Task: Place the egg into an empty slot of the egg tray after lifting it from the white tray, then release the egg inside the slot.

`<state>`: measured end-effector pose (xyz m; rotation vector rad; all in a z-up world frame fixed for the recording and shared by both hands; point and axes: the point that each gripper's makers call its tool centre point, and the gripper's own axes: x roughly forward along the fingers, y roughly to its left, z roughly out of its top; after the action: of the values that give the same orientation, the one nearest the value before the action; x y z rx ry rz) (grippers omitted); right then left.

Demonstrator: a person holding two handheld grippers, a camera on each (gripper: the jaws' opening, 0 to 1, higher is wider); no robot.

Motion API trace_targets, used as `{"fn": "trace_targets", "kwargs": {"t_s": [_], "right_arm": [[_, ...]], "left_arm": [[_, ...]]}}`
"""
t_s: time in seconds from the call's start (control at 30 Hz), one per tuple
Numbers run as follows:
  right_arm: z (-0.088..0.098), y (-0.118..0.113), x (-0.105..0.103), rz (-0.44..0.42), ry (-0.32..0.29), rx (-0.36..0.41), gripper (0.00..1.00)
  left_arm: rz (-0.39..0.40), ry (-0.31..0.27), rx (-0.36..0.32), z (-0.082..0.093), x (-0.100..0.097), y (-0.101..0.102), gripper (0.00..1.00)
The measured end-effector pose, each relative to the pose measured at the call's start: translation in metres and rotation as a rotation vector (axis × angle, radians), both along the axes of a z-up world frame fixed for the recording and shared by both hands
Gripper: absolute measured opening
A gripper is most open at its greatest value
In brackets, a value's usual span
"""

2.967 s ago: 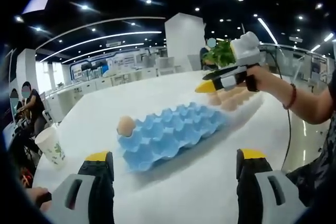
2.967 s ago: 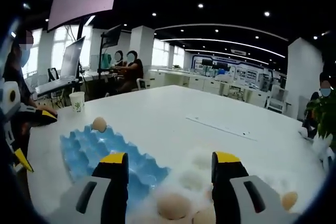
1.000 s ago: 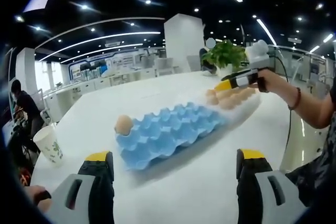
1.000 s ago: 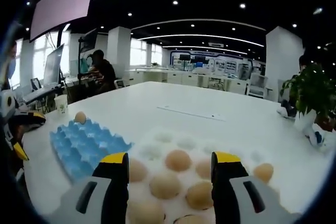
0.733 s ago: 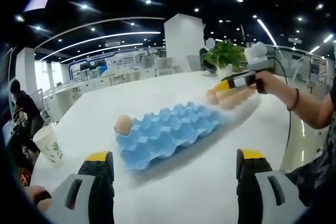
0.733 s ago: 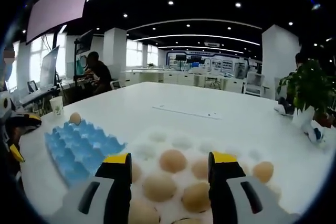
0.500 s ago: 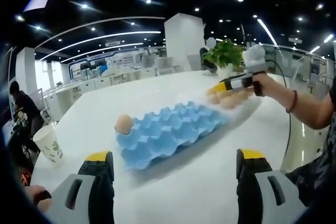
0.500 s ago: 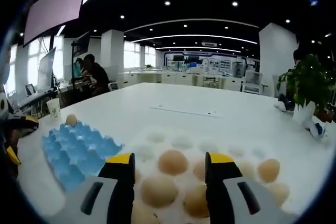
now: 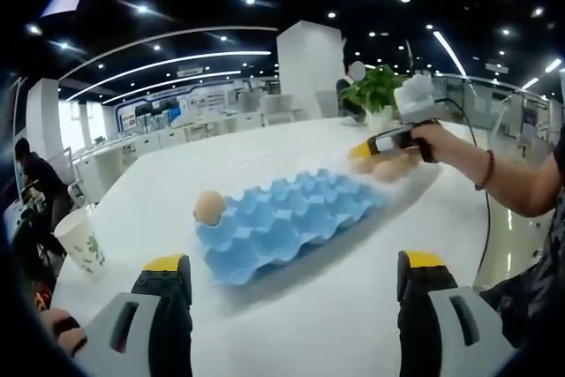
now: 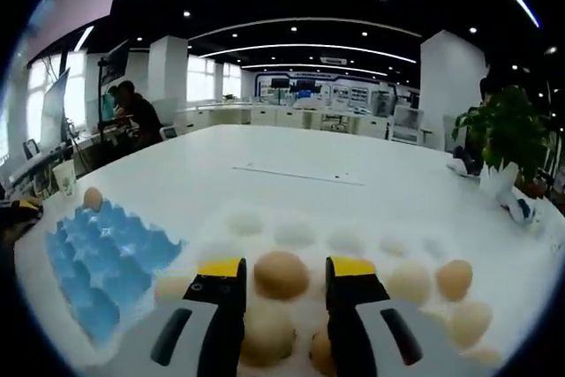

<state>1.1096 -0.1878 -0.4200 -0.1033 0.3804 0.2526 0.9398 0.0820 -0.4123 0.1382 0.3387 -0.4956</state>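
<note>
Right gripper closing in on a brown egg in the white tray

In the right gripper view the right gripper [image 10: 282, 275] has its yellow-tipped jaws narrowed around a smooth brown egg [image 10: 281, 274] lying dead ahead between them in the white moulded tray [image 10: 344, 240]; whether the pads touch its shell I cannot tell. The blue pulp egg tray [image 10: 97, 262] sits just beside the white one, off to the gripper's left, one egg already in its far corner [image 10: 93, 199]. The left gripper [image 9: 287, 275] hangs wide and empty, well back from both trays. Compared with three seconds ago, the right gripper has travelled from the blue tray's edge over the eggs and drawn its jaws in
</note>
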Motion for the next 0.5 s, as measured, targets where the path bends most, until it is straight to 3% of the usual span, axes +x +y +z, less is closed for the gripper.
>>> {"fn": "trace_targets", "kwargs": {"t_s": [0.07,0.13,0.2,0.27,0.5], "right_arm": [[-0.001,0.004,-0.001,0.005,0.008,-0.004,0.37],[-0.010,0.011,-0.003,0.015,0.061,0.021,0.37],[-0.012,0.005,0.000,-0.021,0.074,-0.024,0.34],[-0.014,0.005,0.004,-0.052,0.100,0.010,0.34],[-0.012,0.002,0.008,-0.104,0.106,0.029,0.32]], "left_arm": [[0.000,0.001,0.000,0.000,0.000,0.001,0.99],[0.001,0.001,-0.001,-0.001,0.000,0.001,0.99],[0.000,0.000,-0.005,-0.001,0.000,0.001,0.99],[-0.006,-0.016,-0.025,0.002,0.000,0.001,0.99],[0.007,-0.018,-0.018,0.001,0.000,0.010,0.99]]}}
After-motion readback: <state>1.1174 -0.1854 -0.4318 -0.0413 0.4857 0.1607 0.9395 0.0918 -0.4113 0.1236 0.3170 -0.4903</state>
